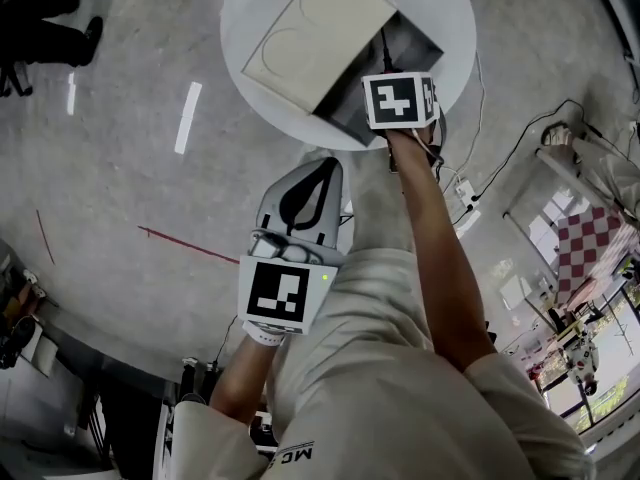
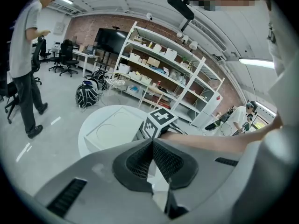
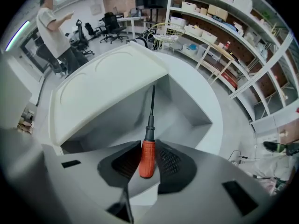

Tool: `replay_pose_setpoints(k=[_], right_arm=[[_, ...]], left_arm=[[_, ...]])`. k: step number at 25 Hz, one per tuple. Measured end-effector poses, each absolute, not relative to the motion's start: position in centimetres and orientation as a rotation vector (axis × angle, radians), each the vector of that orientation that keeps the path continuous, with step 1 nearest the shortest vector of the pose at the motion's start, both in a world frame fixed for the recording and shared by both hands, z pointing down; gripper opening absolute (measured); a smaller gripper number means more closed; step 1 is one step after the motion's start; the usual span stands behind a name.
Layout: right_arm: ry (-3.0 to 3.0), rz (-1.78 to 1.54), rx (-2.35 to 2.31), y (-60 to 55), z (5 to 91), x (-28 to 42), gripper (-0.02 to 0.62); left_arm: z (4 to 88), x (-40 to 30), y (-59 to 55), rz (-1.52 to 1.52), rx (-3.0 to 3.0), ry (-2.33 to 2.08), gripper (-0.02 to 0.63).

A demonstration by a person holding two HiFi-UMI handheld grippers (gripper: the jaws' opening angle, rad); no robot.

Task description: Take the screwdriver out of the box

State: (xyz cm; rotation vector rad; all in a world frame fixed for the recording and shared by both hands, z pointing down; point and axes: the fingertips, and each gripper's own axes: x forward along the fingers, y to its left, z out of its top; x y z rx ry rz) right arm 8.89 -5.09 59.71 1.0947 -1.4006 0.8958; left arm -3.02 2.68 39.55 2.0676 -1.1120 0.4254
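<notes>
A screwdriver with an orange handle and a thin dark shaft is clamped between the jaws of my right gripper. Its shaft points down into the open grey box, whose cream lid is folded back to the left. In the head view the right gripper hovers over the box at the near edge of the round white table. My left gripper hangs low near my body, off the table. Its jaws are pressed together with nothing between them, as the left gripper view confirms.
Cables and a power strip lie on the floor right of the table. A red line marks the floor on the left. Metal shelves stand behind the table, a person stands far left, and a bag sits on the floor.
</notes>
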Motion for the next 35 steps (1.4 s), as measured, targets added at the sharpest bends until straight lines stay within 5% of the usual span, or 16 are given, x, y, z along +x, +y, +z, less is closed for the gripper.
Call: replay_pose_setpoints(k=[15,35], right_arm=[[-1.490,1.126,1.213,-3.2,54.5,9.4,0.152],[-1.837,0.977,1.310,-1.8,39.0,8.8,0.150]], left_arm=[[36.0,-2.3,4.2,0.434,2.173,-1.100,0.006],[29.7,-3.3,5.3,0.422,2.315,-1.104,0.006]])
